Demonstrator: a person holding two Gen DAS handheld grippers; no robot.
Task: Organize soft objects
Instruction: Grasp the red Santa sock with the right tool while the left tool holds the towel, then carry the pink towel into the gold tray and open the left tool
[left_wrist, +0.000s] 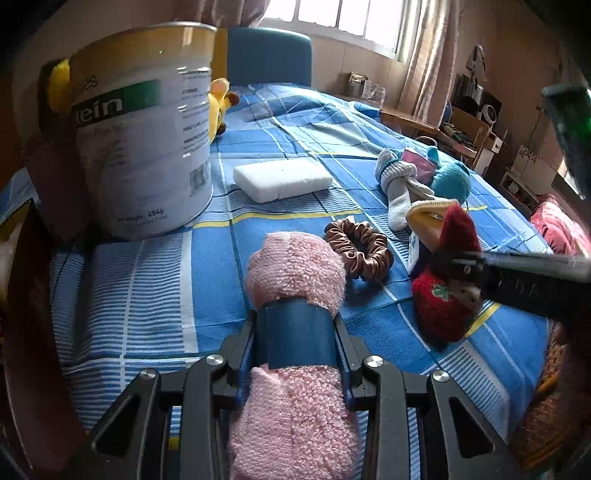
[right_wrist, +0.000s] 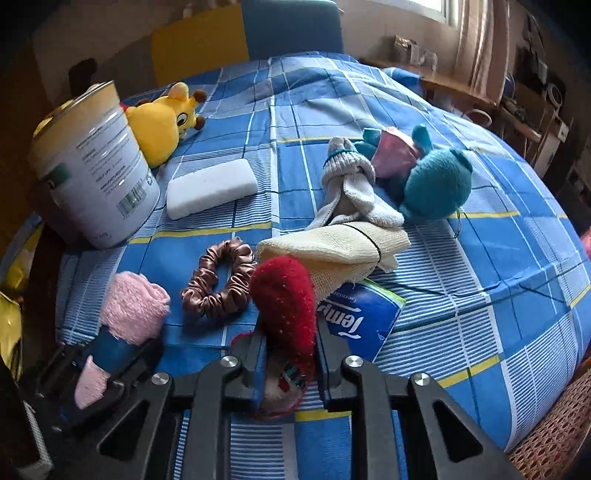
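Note:
My left gripper (left_wrist: 295, 332) is shut on a rolled pink towel with a blue band (left_wrist: 295, 273), low over the blue checked bedspread (left_wrist: 147, 295); both also show in the right wrist view (right_wrist: 133, 306). My right gripper (right_wrist: 288, 347) is shut on a red knitted strawberry toy (right_wrist: 284, 295), seen in the left wrist view too (left_wrist: 443, 306). A brown satin scrunchie (right_wrist: 218, 284) lies between them. A cream cloth roll (right_wrist: 340, 247), a grey sock bundle (right_wrist: 347, 184), a teal plush (right_wrist: 436, 184) and a white sponge (right_wrist: 210, 188) lie beyond.
A tall white tin (right_wrist: 92, 173) stands at the left with a yellow giraffe plush (right_wrist: 162, 122) behind it. A blue Tempo tissue pack (right_wrist: 362, 317) lies under the cream roll. A wicker edge (right_wrist: 554, 424) is at the lower right.

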